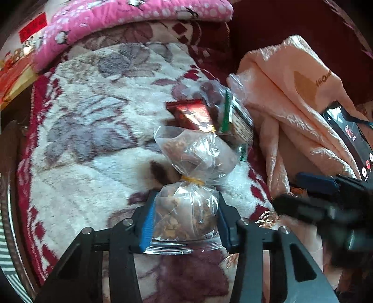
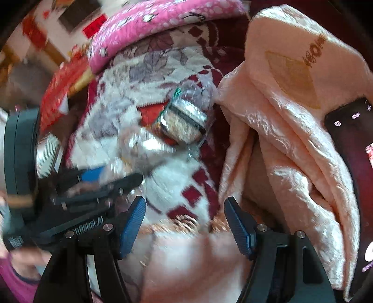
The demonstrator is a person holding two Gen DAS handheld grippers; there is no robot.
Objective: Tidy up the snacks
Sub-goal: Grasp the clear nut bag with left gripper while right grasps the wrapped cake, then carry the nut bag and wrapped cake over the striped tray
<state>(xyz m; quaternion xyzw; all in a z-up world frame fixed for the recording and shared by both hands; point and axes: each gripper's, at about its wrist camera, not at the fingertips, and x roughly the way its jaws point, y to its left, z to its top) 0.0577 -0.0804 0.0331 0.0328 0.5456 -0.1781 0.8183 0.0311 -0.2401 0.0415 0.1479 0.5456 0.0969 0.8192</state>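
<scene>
From the left wrist, a plush blanket (image 1: 93, 130) with grey flowers on cream and a dark red border covers what looks like a bed. A pink quilt (image 1: 139, 14) with white dots lies bunched along its far edge, and a red and yellow box (image 1: 14, 79) shows at the far left corner. On the right side a peach satin cloth (image 1: 291, 98) is heaped in folds, with a phone (image 1: 349, 139) resting on it, its screen lit. Near the middle of the blanket lies a clear bag of brown snacks (image 1: 186, 209), tied at the waist with a yellow band (image 1: 192, 179). The left claw (image 1: 186, 219) is clamped on the bag's lower half, both blue pads pressing the plastic. Just beyond the bag sits a red shiny packet (image 1: 191, 114) touching a clear packet with a green strip (image 1: 230, 116). The right claw (image 1: 310, 193) enters from the right, blurred, over the cloth's edge.

From the right wrist, the picture is smeared. The same blanket (image 2: 174, 181) fills the centre, the quilt (image 2: 163, 18) lies at its far edge and the cloth (image 2: 291, 139) on the right, with the phone (image 2: 349, 139) at the frame's side. The right claw (image 2: 185, 223) stands apart with nothing between its pads, above the blanket's red border. The left claw (image 2: 112, 179) appears at the left, blurred, by the clear bag (image 2: 139, 144). The packets (image 2: 184, 123) lie beyond.
</scene>
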